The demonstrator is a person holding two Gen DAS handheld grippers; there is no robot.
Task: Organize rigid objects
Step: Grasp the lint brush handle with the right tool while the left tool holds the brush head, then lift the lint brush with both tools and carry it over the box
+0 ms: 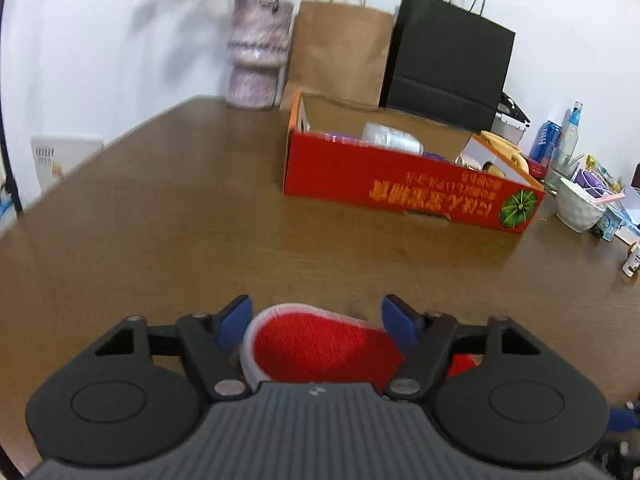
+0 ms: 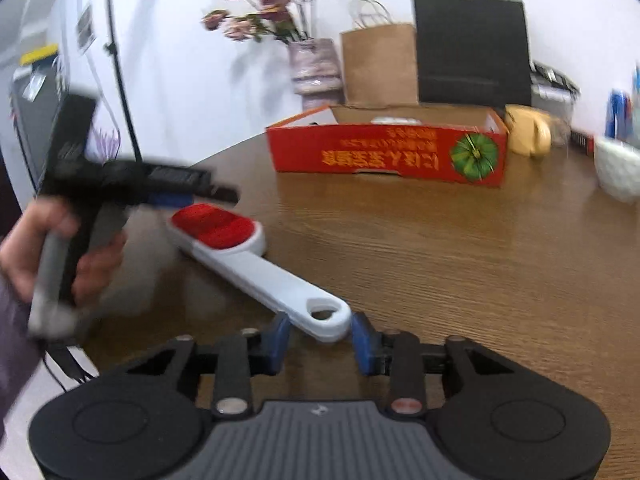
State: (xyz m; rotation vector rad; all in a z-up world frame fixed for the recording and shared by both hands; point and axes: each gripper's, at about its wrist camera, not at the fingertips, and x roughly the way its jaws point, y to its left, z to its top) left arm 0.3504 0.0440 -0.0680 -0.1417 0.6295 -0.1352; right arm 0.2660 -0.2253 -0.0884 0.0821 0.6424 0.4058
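We looked along both grippers at a brown wooden tabletop (image 1: 168, 216). A white lint brush (image 2: 256, 264) with a red fabric pad lay flat on it, its padded head toward the left gripper and its handle, ending in a heart-shaped hanging hole, toward the right gripper.

In the left wrist view the left gripper (image 1: 316, 320) stood over the red head of the lint brush (image 1: 320, 344). Its blue fingertips (image 1: 234, 318) sat on either side of the pad with a visible gap on the left, so we judged the jaws released rather than pressing. In the right wrist view the same left gripper (image 2: 192, 196) appeared blurred above the head, held by a hand (image 2: 52, 248) with a purple sleeve below it.

The right gripper (image 2: 320, 338) bracketed the handle's end. The blue fingertips (image 2: 280, 340) stood close on both sides of the white tip; motion blur kept us from telling whether they touched it, and we saw a thin gap on the right, so we read it as not yet clenched.

Farther back, a red cardboard box (image 1: 400, 184) with orange lettering and a green fruit picture stood open on the tabletop, holding a white bottle (image 1: 394, 138) and other small items we could not make out. Behind it stood a brown paper bag (image 1: 340, 52), a black paper bag (image 1: 448, 60) and a mottled vase (image 1: 256, 56) with pink flowers. A white bowl (image 1: 580, 208) sat to the right of the box among blurred clutter.
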